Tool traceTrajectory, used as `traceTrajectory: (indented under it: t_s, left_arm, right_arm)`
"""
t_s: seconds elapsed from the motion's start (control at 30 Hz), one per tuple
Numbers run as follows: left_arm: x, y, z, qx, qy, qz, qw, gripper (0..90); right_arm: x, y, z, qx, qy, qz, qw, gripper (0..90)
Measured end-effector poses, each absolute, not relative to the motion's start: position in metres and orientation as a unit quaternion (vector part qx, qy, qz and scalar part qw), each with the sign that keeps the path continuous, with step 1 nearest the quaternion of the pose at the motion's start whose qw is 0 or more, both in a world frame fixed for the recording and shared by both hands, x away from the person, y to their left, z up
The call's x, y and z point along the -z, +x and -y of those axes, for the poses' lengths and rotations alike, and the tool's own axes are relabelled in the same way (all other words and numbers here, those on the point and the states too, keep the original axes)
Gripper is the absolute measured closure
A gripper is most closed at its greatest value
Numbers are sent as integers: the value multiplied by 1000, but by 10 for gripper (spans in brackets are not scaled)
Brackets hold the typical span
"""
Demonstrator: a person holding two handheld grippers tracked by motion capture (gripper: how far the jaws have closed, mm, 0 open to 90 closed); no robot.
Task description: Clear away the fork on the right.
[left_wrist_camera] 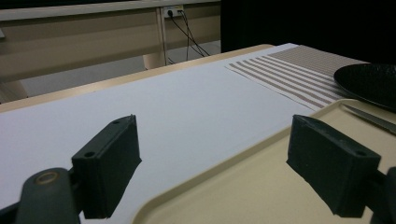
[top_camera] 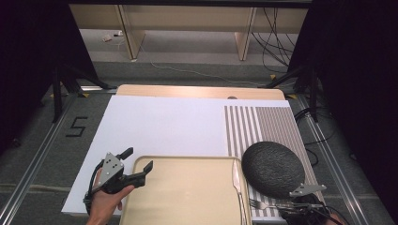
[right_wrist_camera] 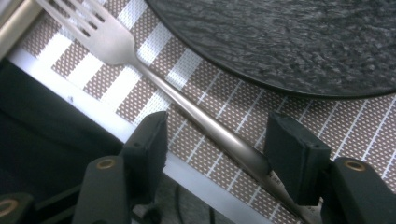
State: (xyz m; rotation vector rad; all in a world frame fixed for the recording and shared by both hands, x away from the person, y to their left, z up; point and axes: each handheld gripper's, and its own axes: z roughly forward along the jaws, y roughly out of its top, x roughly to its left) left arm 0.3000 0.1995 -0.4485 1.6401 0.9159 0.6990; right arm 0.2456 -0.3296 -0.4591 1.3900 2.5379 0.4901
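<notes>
**Closing on the fork**

Straddling the fork (right_wrist_camera: 196,114), the right gripper (right_wrist_camera: 217,149) sits low at the near right corner of the table, jaws parted with the handle running between them. The far pad looks close to the handle; I cannot tell if it touches. The fork lies on the striped mat (right_wrist_camera: 327,135), just beside the black plate (top_camera: 273,168), its long axis running from the gripper toward the tray (top_camera: 187,197), tines leading. The left gripper (top_camera: 139,161) is well apart, open, hovering level over the tray's far left corner.
</notes>
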Motion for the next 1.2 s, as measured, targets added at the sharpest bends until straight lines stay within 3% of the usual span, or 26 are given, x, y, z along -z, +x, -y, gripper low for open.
traceTrajectory:
  t_s: [0.5,1.2]
  left_arm:
    - [449,300,-199,-294,690,-386,537,167]
    - [450,301,-198,-294,690,-385,537,167]
  right_arm:
    - [455,248,316,-135,429,-889,93,643]
    - [453,252,302,-95,352,-927,88,816]
